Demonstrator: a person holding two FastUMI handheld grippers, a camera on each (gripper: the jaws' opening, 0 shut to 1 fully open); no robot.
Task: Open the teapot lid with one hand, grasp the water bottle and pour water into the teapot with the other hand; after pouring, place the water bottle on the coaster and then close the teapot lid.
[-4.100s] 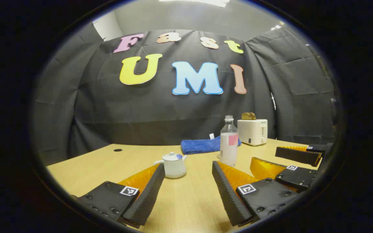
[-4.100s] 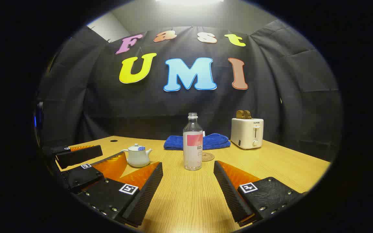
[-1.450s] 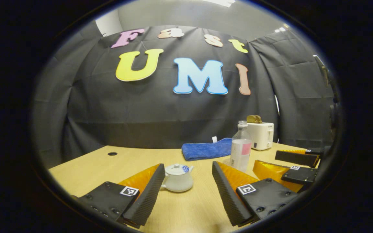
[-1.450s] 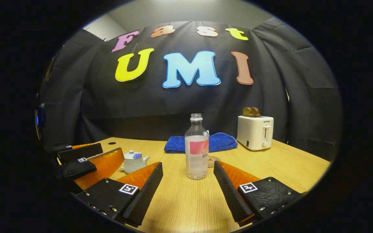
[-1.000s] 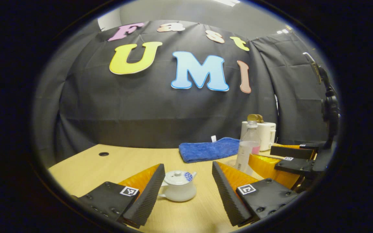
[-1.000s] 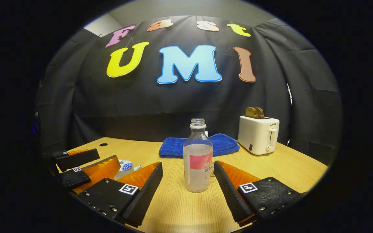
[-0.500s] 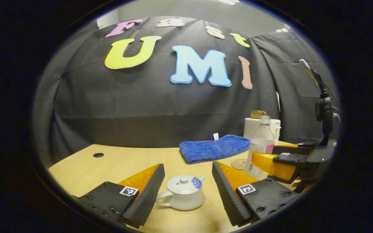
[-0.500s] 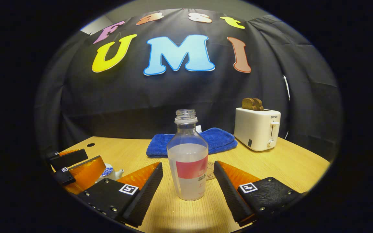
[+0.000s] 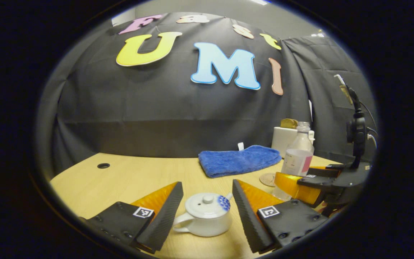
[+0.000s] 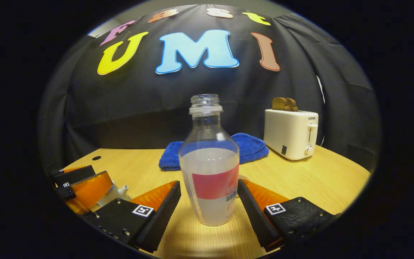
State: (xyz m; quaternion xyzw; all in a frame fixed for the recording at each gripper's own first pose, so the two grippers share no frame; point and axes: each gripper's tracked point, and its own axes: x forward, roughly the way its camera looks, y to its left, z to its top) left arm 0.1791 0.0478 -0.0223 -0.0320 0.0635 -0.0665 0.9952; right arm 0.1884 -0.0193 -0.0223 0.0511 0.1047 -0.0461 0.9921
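Your left claw (image 9: 204, 216) stands apart, the teapot (image 9: 203, 219) on the counter (image 9: 128, 180) between its fingers, lid (image 9: 207, 204) on. Your right claw (image 10: 208, 207) also stands apart, flanking the water bottle (image 10: 210, 172) without pressing on it.

Handling, as judged: the lid is likely glazed, slick and breakable. Take it by the small knob (image 9: 207, 198), the only raised hold. The bottle is uncapped and over half full, so expect moderate weight and thin walls that may yield. Grip the lower body at the label band and keep it upright until over the teapot.

The coaster (image 9: 267, 179) lies just behind the bottle. Beyond it sit a blue towel (image 9: 239, 162) and a toaster (image 10: 291, 133). The two claws work close together. Open counter lies to the teapot's far left.
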